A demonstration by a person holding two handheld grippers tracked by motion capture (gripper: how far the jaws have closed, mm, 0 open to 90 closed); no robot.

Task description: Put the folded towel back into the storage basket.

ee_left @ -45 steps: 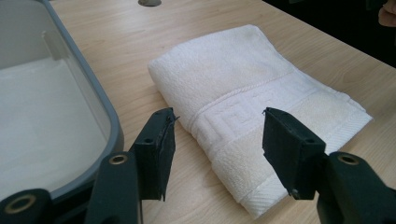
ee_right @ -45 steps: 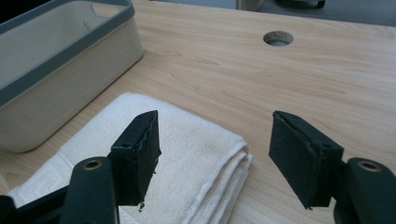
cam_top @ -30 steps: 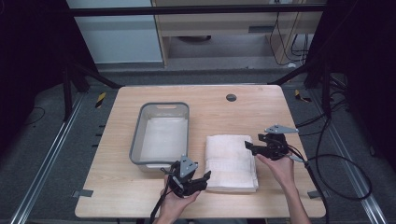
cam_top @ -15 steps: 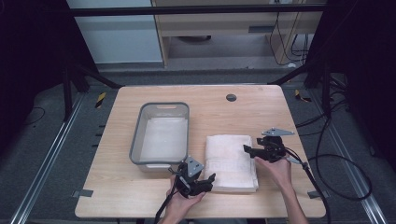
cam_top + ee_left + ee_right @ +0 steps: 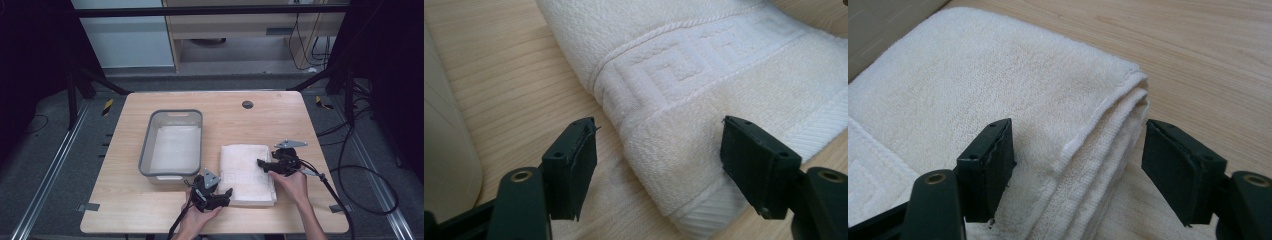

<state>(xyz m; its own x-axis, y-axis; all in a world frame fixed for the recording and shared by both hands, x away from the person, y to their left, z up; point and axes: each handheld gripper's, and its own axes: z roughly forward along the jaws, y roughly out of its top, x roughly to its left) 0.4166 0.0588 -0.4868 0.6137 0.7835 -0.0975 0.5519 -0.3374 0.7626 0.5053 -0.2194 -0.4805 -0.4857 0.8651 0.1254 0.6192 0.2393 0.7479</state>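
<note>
Towel (image 5: 248, 172), folded into a thick white pad, lies at lower centre of the high view on the bench (image 5: 280, 115), just right of the grey tub (image 5: 172, 142), with the left gripper (image 5: 220, 196) at its near-left corner and the right gripper (image 5: 264, 164) at its right edge, likely so both ends can be lifted together. In the left gripper view the jaws stand spread around the patterned corner, one on each side, nothing pinched. In the right gripper view the jaws are likewise spread, straddling the stacked folded edge at centre frame, presumably to catch every layer.
</note>
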